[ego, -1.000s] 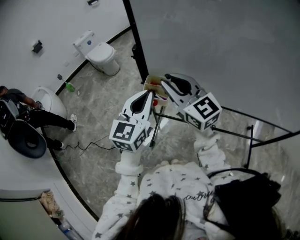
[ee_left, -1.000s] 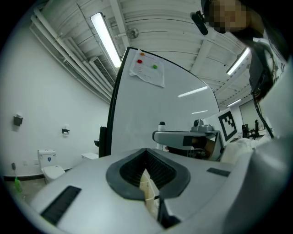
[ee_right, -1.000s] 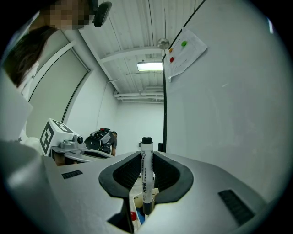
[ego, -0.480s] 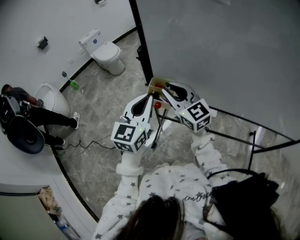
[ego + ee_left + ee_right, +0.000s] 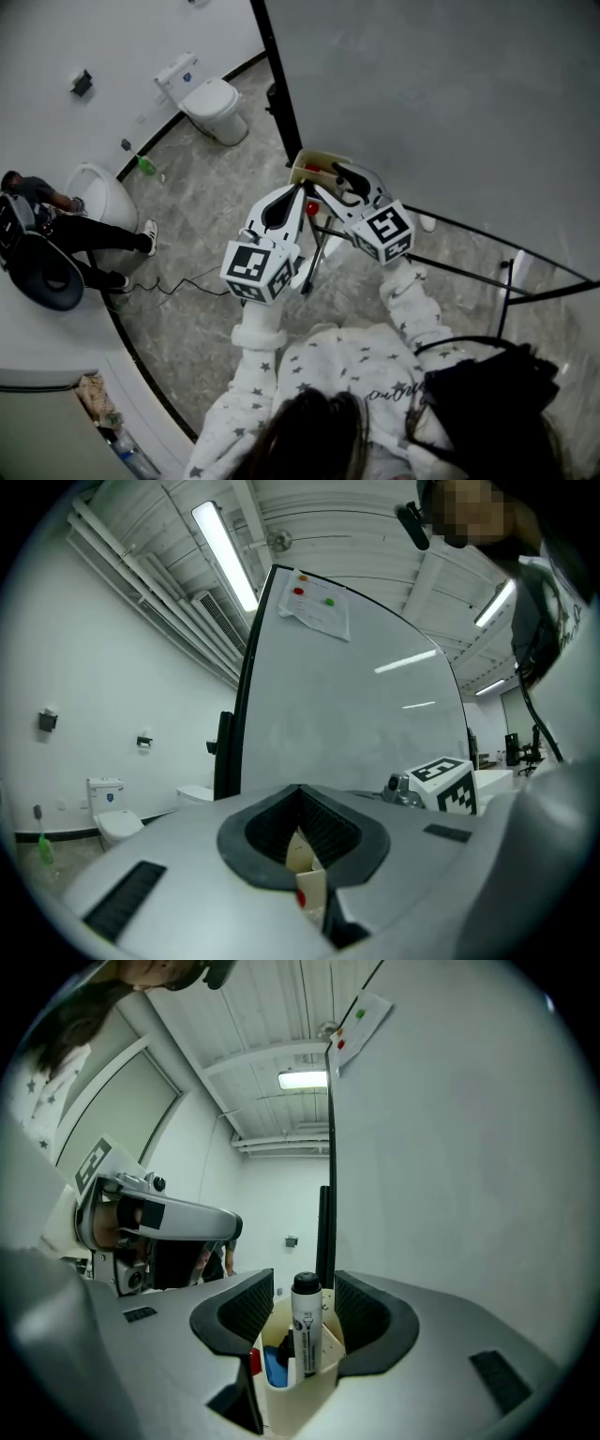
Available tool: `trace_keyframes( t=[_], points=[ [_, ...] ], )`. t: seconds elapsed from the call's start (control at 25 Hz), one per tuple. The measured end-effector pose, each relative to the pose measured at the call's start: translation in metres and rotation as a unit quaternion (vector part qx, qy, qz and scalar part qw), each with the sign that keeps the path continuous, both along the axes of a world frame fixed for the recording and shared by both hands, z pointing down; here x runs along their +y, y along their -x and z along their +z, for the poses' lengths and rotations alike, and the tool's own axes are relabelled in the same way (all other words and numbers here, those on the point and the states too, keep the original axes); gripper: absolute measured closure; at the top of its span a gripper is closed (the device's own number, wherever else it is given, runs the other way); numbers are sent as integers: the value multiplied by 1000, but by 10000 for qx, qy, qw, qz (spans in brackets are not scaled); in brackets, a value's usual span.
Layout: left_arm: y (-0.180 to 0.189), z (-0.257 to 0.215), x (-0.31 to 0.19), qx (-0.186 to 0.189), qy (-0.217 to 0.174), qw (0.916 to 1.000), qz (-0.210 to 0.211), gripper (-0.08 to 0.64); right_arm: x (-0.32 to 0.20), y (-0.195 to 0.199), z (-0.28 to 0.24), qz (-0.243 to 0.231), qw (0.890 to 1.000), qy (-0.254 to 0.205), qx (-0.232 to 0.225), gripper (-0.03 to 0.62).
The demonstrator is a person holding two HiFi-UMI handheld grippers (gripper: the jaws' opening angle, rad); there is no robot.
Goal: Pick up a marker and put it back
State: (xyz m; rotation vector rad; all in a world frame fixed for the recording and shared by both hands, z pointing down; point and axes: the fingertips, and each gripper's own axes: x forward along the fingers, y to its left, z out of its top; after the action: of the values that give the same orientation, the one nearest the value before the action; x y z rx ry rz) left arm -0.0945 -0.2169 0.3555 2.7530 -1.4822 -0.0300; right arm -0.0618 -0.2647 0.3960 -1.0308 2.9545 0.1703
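A white marker with a black cap (image 5: 305, 1326) stands upright in a beige holder (image 5: 300, 1401) fixed at the whiteboard's lower edge, beside a blue and a red item. My right gripper (image 5: 304, 1283) straddles the marker's top; its jaws are opening and the ribbed pads stand apart from the marker on both sides. From the head view, the right gripper (image 5: 339, 176) sits over the holder (image 5: 307, 167), and my left gripper (image 5: 298, 192) hovers just left of it, jaw tips together. In the left gripper view, the left gripper (image 5: 300, 794) shows only a beige piece with a red dot behind its pads.
The big grey whiteboard (image 5: 450, 112) stands on black stand legs (image 5: 469, 270) to my right. A toilet (image 5: 214, 101), a green bottle (image 5: 144, 166), a white basin (image 5: 101, 199) and a seated person (image 5: 42, 234) are on the left. A cable (image 5: 169, 291) lies on the floor.
The right gripper has shifted left and a little nearer to me, over the holder, and its jaws have parted from the marker. The left gripper has hardly moved.
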Motion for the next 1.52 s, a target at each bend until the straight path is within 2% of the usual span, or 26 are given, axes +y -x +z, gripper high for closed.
trace_keyframes(
  t=[0.24, 0.52, 0.68, 0.72, 0.8, 0.84, 0.96, 1.12, 1.4, 1.52],
  points=[
    [-3, 15, -20, -29, 31, 10000, 28, 568, -16, -1, 14, 59, 9999, -57, 84, 402],
    [-9, -1, -13, 11, 62, 9999, 126, 568, 15, -10, -30, -94, 9995, -169, -230, 402],
    [-9, -5, -14, 45, 81, 9998, 182, 568, 26, -8, -49, -227, 9993, -240, -175, 403],
    [-10, -5, -14, 57, 85, 9998, 193, 568, 27, -9, -51, -221, 9993, -259, -132, 431],
    [-13, -9, -12, 73, 69, 9997, 228, 568, 32, -13, -58, -146, 9991, -389, 17, 556],
    [-16, -11, -9, 71, 49, 9996, 255, 568, 37, -15, -61, -147, 9990, -412, 75, 588],
    [-28, -23, 9, 54, 8, 9993, 360, 568, 59, -23, -75, -322, 9992, -243, -8, 588],
    [-35, -36, 30, 112, -8, 9990, 422, 568, 78, -39, -84, -181, 9998, 12, 110, 588],
    [-40, -32, 28, 101, -54, 9990, 427, 568, 76, -44, -80, -235, 9995, -27, -201, 588],
    [-40, -33, 28, 92, -84, 9990, 424, 568, 76, -44, -78, -271, 9994, -92, -179, 588]
  ],
)
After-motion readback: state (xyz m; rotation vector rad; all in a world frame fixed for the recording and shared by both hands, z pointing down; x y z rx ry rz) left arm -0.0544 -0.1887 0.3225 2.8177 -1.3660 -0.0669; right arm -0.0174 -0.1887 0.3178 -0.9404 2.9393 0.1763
